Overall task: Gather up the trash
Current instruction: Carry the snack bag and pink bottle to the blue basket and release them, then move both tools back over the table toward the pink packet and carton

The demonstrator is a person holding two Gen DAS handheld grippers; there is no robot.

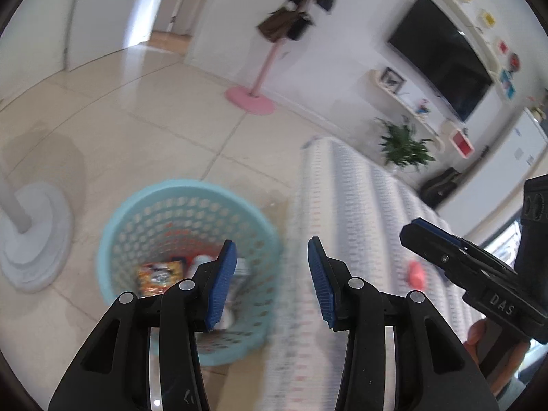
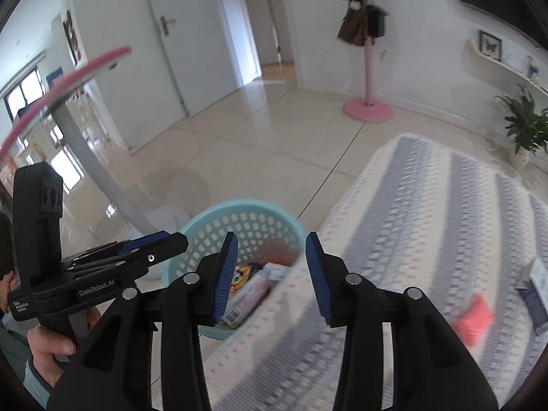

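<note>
A light blue perforated basket (image 1: 130, 226) stands on the floor beside a table with a striped cloth (image 1: 359, 205). It holds an orange snack packet (image 1: 157, 274) and other wrappers. The basket also shows in the right wrist view (image 2: 209, 222). My left gripper (image 1: 272, 281) is open and empty above the basket's right rim. My right gripper (image 2: 270, 272) is open and empty over the basket and table edge. A pink piece of trash (image 2: 474, 315) lies on the cloth, also in the left wrist view (image 1: 416, 274). A white and blue packet (image 2: 537, 291) lies at the right edge.
A white fan base (image 1: 34, 236) stands on the tile floor left of the basket. A pink coat stand (image 2: 368, 109) is by the far wall. A potted plant (image 1: 404, 147) and TV (image 1: 441, 58) are beyond the table.
</note>
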